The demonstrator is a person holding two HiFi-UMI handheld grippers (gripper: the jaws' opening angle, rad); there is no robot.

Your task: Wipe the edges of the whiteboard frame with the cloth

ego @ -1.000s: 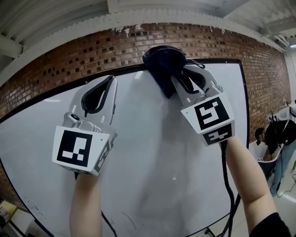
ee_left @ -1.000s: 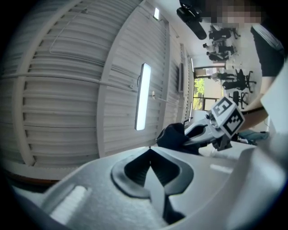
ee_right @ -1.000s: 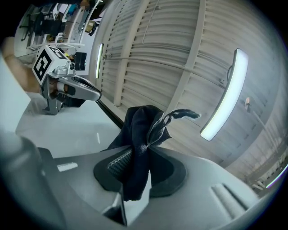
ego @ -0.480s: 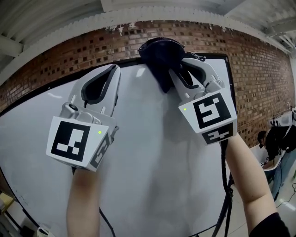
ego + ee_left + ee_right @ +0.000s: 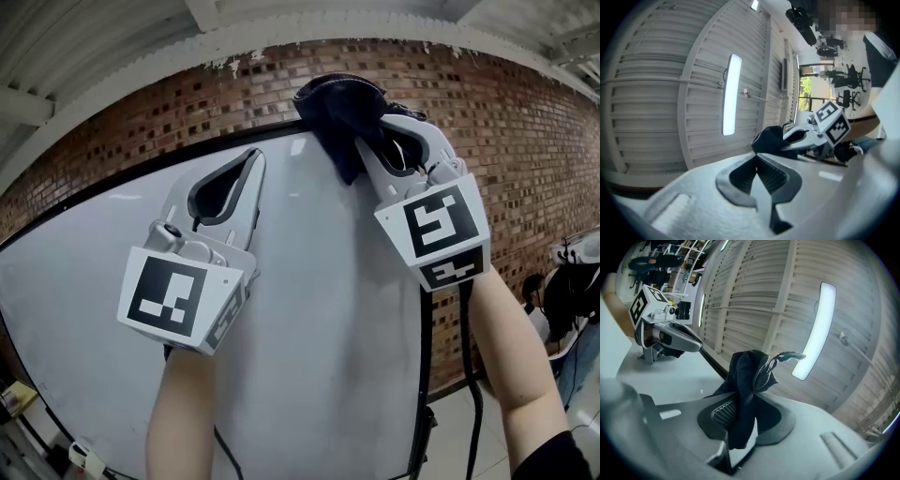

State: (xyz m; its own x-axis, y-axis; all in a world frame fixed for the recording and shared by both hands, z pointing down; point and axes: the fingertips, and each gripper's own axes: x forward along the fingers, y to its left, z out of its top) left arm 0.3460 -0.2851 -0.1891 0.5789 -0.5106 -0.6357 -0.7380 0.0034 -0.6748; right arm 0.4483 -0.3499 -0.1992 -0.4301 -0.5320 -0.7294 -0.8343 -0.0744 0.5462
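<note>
A red-brown brick wall (image 5: 141,112) fills the upper part of the head view. In front of it stands the large white whiteboard (image 5: 319,309), which covers the middle and lower picture. Its thin black frame (image 5: 712,364) runs as a dark strip along the top edge.

The left gripper (image 5: 253,159), grey-white plastic with a black-and-white marker cube, points up at centre left. Its jaws are closed tip to tip with nothing between them, just under the top edge. The right gripper (image 5: 375,141), of the same make, reaches to the upper centre. Its jaws are clamped on the dark navy cloth (image 5: 337,108), which bunches above the tips and overlaps the top edge near the board's upper right corner. Whether it presses on the frame, no view settles.

The right gripper view shows only a narrow fold of the cloth pinched, with a loose tail hanging below. Drag along the frame could probably pull that fold free and drop the cloth. The bunch also rides above the tips, so a low pass may rub hard plastic on the board instead of fabric. At the corner the wad may snag.
</note>
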